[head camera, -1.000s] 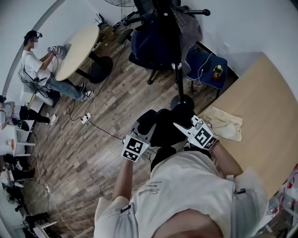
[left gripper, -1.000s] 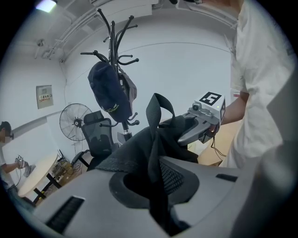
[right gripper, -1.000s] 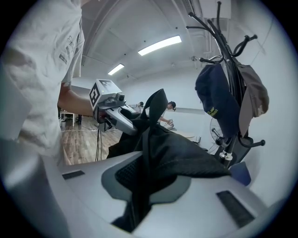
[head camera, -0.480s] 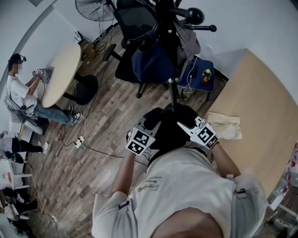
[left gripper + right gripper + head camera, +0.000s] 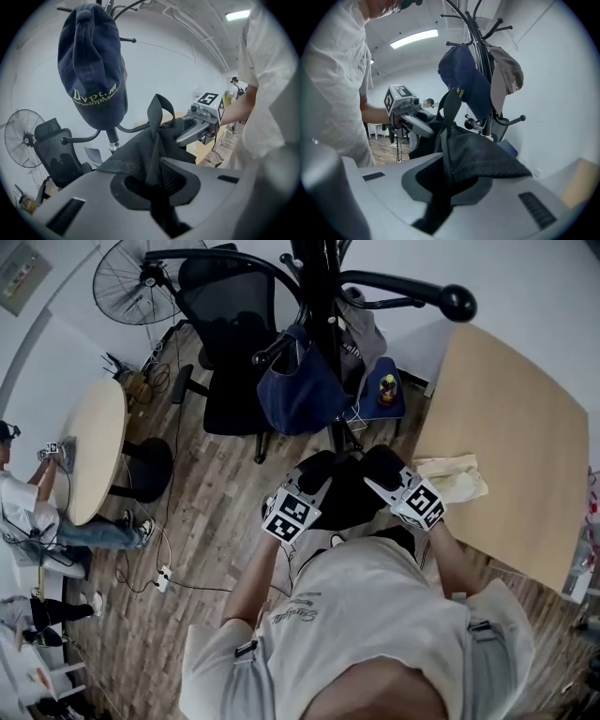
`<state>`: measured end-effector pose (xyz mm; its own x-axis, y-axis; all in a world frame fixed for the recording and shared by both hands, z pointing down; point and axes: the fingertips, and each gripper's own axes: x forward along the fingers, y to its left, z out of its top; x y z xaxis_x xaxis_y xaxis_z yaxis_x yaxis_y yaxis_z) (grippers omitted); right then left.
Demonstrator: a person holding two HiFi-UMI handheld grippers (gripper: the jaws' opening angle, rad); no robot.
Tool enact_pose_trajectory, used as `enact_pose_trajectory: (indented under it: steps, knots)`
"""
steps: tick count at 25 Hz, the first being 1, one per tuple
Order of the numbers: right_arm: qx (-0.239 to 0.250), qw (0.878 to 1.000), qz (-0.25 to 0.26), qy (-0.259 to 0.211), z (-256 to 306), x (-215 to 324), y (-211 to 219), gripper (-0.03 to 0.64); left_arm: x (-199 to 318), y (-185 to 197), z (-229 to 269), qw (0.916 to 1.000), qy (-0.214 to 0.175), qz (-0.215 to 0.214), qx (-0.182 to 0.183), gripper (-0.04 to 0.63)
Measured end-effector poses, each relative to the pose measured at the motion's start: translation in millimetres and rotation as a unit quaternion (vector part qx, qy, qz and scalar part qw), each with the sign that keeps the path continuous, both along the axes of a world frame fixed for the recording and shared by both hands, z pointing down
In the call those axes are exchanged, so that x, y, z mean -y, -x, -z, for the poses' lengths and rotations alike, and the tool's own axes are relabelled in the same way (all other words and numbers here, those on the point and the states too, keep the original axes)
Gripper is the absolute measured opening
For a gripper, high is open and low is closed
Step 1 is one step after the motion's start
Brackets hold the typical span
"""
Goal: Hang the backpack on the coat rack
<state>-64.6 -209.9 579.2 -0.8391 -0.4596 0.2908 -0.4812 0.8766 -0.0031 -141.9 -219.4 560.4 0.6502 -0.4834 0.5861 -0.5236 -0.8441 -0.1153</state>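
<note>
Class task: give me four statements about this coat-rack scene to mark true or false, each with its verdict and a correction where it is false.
1. The left gripper and the right gripper are both shut on the black backpack. True.
2. The backpack hangs on the coat rack. False: it is held up in the two grippers, in front of the rack and not on any hook.
3. A navy cap hangs on the coat rack. True.
4. Nothing lies on the wooden table. False: a beige cloth lies near its edge.
</note>
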Motion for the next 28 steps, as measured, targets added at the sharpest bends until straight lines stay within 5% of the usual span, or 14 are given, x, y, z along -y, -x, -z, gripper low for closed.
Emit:
enact_pose_trajectory:
  steps: [9,28]
  knots:
    - [-0.033,0.999,0.000,0.002,-11,37,-18,0.034,33,-18,-18,0.9986,0.027,0.000,-0.045,0.041]
    - [-0.044,0.990,0.091,0.101,-67,89,8,0.043,65,11,-73,0.9859,0.071,0.142,-0.052,0.043]
